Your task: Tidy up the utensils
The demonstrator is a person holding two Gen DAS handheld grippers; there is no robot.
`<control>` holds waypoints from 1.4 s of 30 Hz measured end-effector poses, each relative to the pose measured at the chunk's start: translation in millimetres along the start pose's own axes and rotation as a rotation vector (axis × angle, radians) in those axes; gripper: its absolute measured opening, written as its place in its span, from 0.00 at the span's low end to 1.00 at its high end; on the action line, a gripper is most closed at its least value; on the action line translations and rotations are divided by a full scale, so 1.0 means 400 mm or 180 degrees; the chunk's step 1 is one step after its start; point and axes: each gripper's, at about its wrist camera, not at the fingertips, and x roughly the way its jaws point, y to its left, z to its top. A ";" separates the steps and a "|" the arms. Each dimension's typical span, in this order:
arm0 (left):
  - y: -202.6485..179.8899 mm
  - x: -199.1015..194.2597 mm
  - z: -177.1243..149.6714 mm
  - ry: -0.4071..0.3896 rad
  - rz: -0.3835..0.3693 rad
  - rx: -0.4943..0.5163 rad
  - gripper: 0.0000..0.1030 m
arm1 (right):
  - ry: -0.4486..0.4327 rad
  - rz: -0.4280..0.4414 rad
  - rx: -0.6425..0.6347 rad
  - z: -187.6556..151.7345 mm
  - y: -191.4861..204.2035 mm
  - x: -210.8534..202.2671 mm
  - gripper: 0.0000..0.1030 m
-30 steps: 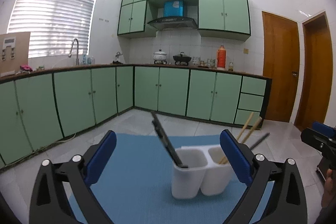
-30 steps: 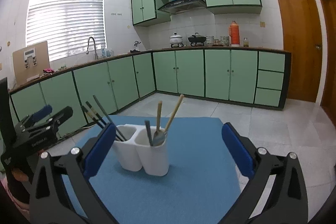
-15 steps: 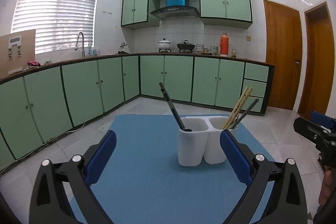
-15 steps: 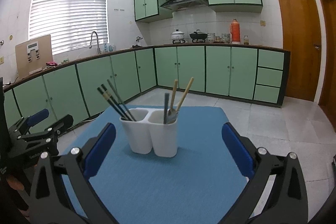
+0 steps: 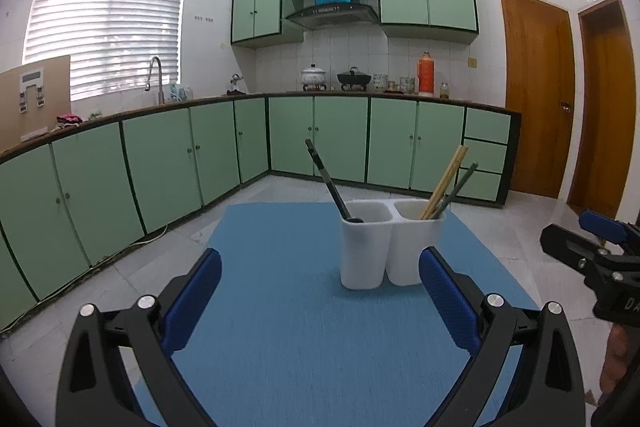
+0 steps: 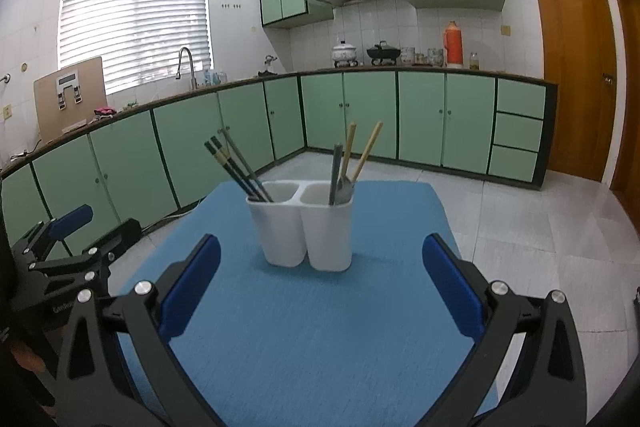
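A white two-compartment utensil holder [image 5: 390,245] [image 6: 306,227] stands upright on a blue mat [image 5: 304,327] [image 6: 320,327]. Dark chopsticks [image 6: 236,167] [image 5: 326,179] lean out of its left compartment. The right compartment holds wooden-handled utensils [image 6: 362,157] [image 5: 444,183], a grey handle and a spoon. My left gripper [image 5: 320,299] is open and empty, a short way back from the holder. My right gripper [image 6: 320,291] is likewise open and empty, facing the holder. Each gripper shows at the edge of the other's view.
The mat covers a table with white tiled floor [image 6: 540,227] around it. Green cabinets [image 5: 160,163] run along the left and back walls under a counter with a sink, pots and an orange flask [image 5: 426,73]. Wooden doors [image 5: 532,91] stand at the right.
Both grippers have pulled back and up from the holder, which now sits farther off in both views. Both stay open and empty.
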 end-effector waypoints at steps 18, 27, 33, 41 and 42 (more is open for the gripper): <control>-0.019 -0.020 -0.001 0.0244 -0.0037 -0.0068 0.94 | 0.0356 0.0048 0.0013 0.004 0.006 0.005 0.95; -0.032 -0.021 0.001 0.0243 -0.0034 -0.0046 0.94 | 0.0393 0.0049 -0.0025 0.005 0.005 0.015 0.95; -0.032 -0.021 0.001 0.0244 -0.0034 -0.0046 0.94 | 0.0394 0.0043 -0.0030 0.007 0.002 0.019 0.95; -0.034 -0.022 0.002 0.0242 -0.0033 -0.0048 0.94 | 0.0392 0.0044 -0.0033 0.009 0.001 0.019 0.95; -0.032 -0.021 0.002 0.0244 -0.0035 -0.0049 0.94 | 0.0393 0.0047 -0.0033 0.009 0.002 0.019 0.95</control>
